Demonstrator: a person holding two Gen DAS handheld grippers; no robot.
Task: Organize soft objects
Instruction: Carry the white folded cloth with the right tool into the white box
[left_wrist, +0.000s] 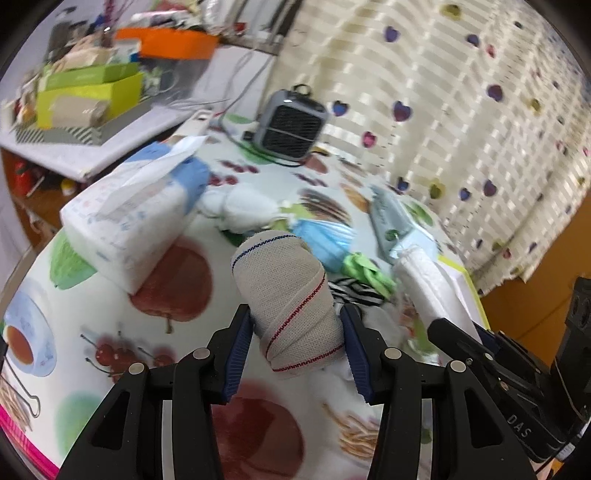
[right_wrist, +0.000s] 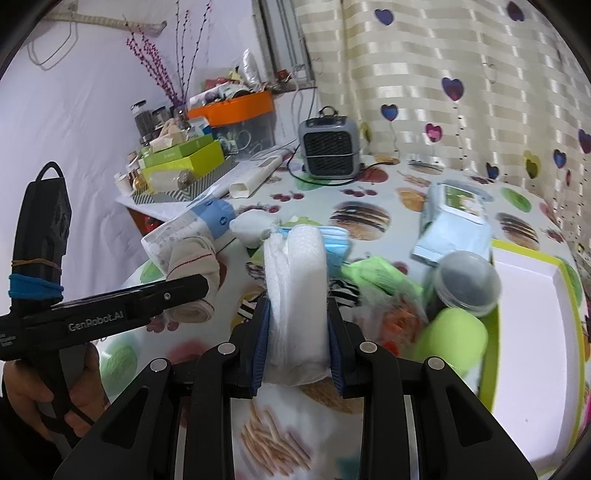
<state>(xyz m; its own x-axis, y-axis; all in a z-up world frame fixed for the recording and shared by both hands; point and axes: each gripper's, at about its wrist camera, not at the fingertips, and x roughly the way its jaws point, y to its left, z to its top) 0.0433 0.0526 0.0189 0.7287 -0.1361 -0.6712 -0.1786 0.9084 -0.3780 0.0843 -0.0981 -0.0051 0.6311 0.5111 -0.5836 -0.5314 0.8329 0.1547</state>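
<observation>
— Between the blue pads of the left gripper (left_wrist: 297, 338), what is held?

— From the left wrist view: a beige elastic bandage roll (left_wrist: 286, 295) with red and blue stitched lines. The fingers are clamped on its near end. Its long axis runs away from the camera, leaning slightly left, far end raised above the fruit-print tablecloth (left_wrist: 177, 280). A tissue pack (left_wrist: 129, 218) lies to its left, clear of it. Past the roll lie a white cloth bundle (left_wrist: 240, 208), a blue face mask (left_wrist: 325, 240), a green cloth (left_wrist: 365, 271) and a zebra-striped piece (left_wrist: 354, 290). A grey heater (left_wrist: 291, 125) stands at the table's far side, before the heart-patterned curtain (left_wrist: 461, 129).

— And the right wrist view?

— The right gripper (right_wrist: 297, 345) is closed on a white folded cloth (right_wrist: 295, 295), pads pressing both sides. Its long axis points forward and up, away from the camera, and its top hides part of the mask. The left tool shows at the left with the bandage roll at its tip, tilted. To the right, a green-rimmed white tray (right_wrist: 532, 325) sits on the table; a clear-lidded jar (right_wrist: 465, 282) and a green ball (right_wrist: 452, 338) are at its left edge, but motion blur prevents saying whether they rest inside it. A blue wipes packet (right_wrist: 454, 225) lies beyond the jar.
</observation>
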